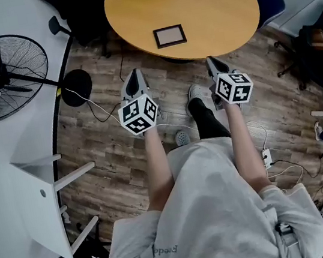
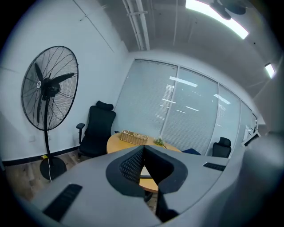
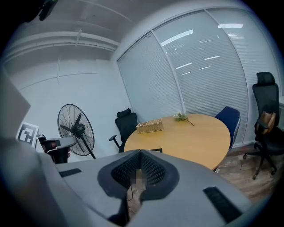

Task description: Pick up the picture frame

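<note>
While we looked down, the picture frame (image 1: 170, 35) lay flat on the round table (image 1: 209, 8), beyond our left gripper (image 1: 134, 74) and right gripper (image 1: 210, 60). Left gripper view: jaws met, empty. Right gripper view: likewise, frame seemingly just beyond.

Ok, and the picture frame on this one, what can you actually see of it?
The picture frame is small and rectangular, with a dark border round a pale grey panel. It lies flat, face up, on the round wooden table, near the edge closest to the person, slightly skewed. Only the tabletop touches it.
</note>
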Demonstrator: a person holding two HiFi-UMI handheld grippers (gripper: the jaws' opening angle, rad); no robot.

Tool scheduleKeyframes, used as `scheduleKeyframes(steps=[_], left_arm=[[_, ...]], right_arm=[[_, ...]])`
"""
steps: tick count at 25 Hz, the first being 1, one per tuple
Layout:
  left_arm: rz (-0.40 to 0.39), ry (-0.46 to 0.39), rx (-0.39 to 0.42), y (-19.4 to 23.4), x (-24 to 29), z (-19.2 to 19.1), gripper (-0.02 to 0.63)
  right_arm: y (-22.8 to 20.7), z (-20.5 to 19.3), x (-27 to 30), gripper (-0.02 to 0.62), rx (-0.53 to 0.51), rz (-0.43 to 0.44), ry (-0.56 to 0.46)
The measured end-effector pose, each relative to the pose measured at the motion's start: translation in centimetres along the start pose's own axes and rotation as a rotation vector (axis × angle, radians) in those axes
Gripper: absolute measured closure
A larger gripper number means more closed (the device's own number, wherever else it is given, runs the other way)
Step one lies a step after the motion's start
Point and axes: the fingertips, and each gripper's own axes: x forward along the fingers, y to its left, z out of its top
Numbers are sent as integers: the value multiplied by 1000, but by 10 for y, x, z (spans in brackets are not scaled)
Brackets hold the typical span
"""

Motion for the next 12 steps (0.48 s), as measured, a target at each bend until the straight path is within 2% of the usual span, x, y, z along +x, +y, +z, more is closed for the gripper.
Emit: scheduleKeyframes(steps=[5, 12], left_arm=[[38, 9, 18, 9, 42, 10, 581], [52, -34, 54, 15, 118, 56, 581]], right_arm=[[-16, 20, 49, 572, -22, 24, 31], [-35, 55, 120, 571, -47, 50, 58]])
